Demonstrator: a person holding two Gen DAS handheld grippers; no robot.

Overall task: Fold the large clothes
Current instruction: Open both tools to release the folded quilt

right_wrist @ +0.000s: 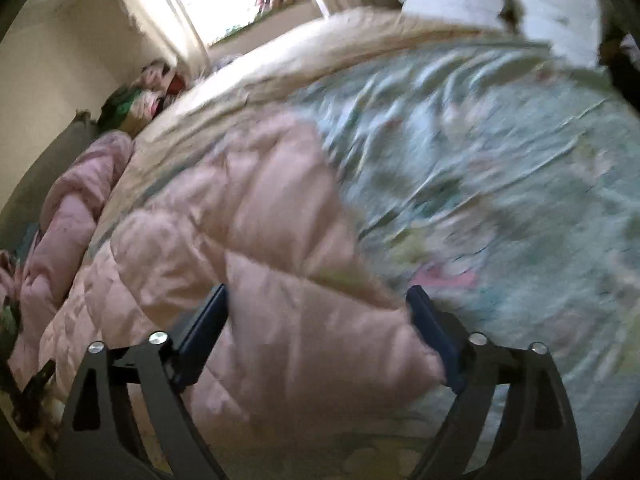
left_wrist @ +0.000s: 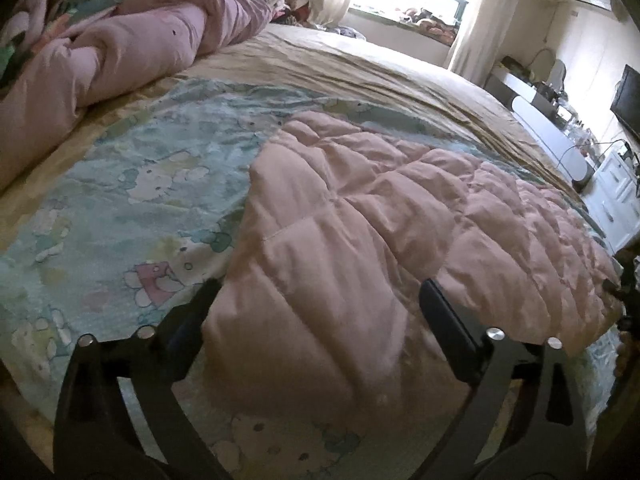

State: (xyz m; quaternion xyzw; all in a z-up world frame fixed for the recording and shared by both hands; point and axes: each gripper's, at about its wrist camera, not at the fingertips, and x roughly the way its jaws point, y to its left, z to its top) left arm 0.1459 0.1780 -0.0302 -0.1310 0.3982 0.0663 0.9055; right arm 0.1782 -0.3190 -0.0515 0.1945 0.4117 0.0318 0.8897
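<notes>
My left tongs (left_wrist: 316,292) stand wide apart over the near corner of the pink quilted garment (left_wrist: 380,216), holding nothing; one finger (left_wrist: 448,320) sits on top of the padding, the other at the cloth's left edge. My right tongs (right_wrist: 316,300) are spread just as wide around the garment's opposite corner (right_wrist: 280,280), also gripping nothing, though that view is smeared with motion blur. The garment lies flat on the bed, on the blue cartoon-print sheet (left_wrist: 132,184), running from 6 o'clock toward 3 o'clock in the left view. A rolled pink duvet (left_wrist: 132,44) sits at 11 o'clock, well apart.

I think the risk is in the pinch. The padding is puffy and slippery-looking, so if I close on the top layer only, the lower layer would stay behind and the fold would come out skewed. Closing too deep could catch the sheet as well and drag it up. With the right side blurred, my two grips may land unevenly.
</notes>
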